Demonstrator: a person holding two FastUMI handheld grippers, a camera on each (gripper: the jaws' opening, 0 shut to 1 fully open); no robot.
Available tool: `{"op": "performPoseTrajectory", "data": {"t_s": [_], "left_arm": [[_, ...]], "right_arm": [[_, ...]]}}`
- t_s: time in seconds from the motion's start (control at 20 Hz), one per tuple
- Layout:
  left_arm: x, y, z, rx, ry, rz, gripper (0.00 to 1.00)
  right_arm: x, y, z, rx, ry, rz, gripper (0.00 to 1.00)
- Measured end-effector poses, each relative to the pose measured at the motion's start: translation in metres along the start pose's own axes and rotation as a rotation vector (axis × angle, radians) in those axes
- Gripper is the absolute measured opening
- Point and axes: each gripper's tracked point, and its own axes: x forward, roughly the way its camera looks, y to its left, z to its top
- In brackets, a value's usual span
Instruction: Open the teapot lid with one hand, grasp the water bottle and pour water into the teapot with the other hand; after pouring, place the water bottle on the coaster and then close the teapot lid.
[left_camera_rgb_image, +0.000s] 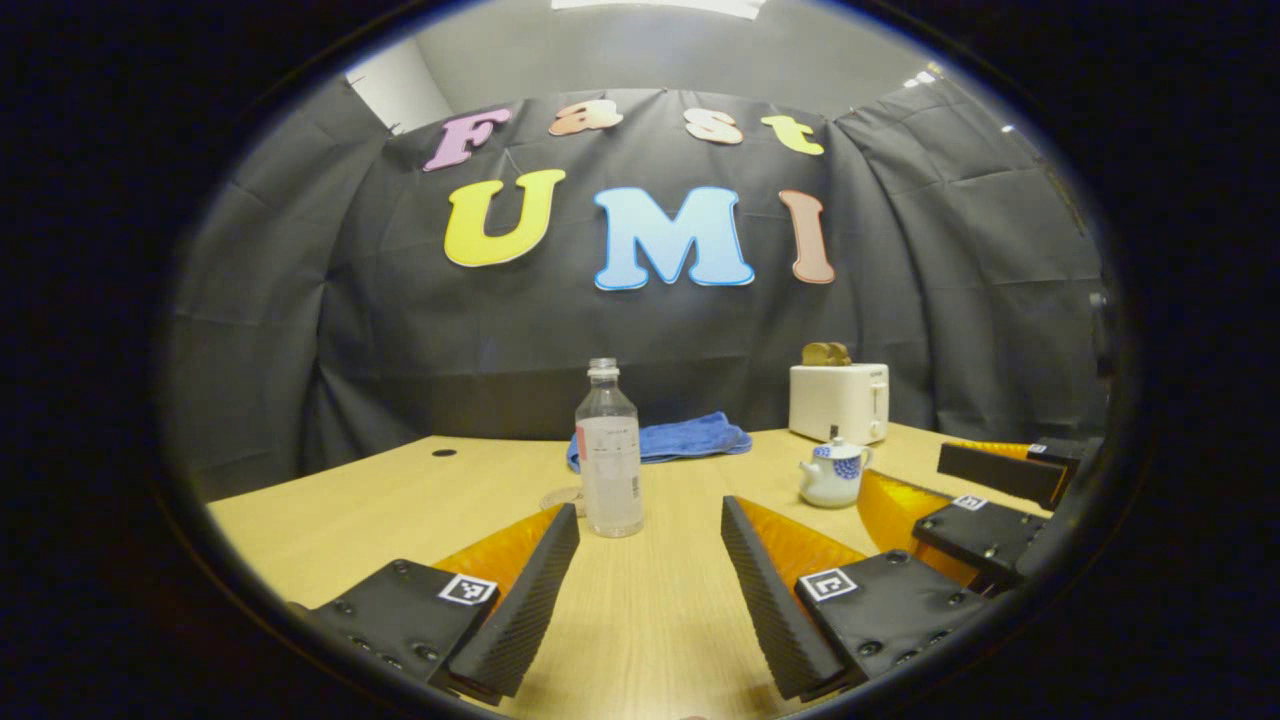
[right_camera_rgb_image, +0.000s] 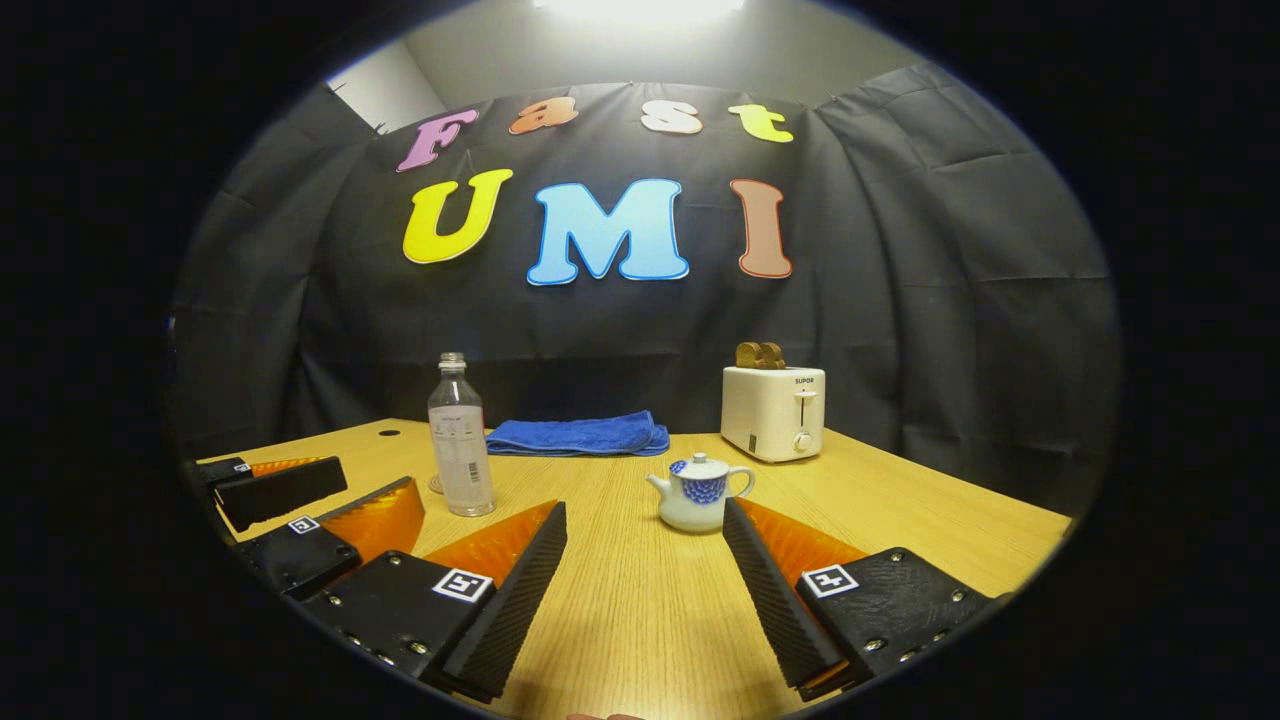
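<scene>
Teapot lid on, water bottle upright, both jaws wide, table mid bare.

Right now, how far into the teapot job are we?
Nothing done yet. The teapot has its lid on, and the water bottle stands upright on the table. Left gripper and right gripper are open, holding nothing. Lid lift, pour, coaster placement, closing remain.

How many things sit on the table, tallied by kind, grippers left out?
Bottle: 1
Teapot: 1
Coaster: 1, partly behind the bottle
Towel: 1
Toaster: 1, with toast in its slots
Total: 5 on the table
</scene>
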Motion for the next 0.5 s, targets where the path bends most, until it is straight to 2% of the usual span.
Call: {"op": "performPoseTrajectory", "data": {"t_s": [0.15,0.3,0.5], "left_arm": [[0.017,0.005,0.006,-0.040,0.021,-0.006,1.00],[0.039,0.024,0.036,-0.046,-0.021,0.021,1.00],[0.056,0.045,0.048,-0.044,-0.049,0.052,1.00]], "right_arm": [[0.044,-0.011,0.031,-0.015,-0.049,-0.021,0.96],[0.079,-0.023,0.028,0.017,-0.006,-0.021,0.96],[0.122,-0.043,0.019,0.040,0.050,-0.053,0.96]]}}
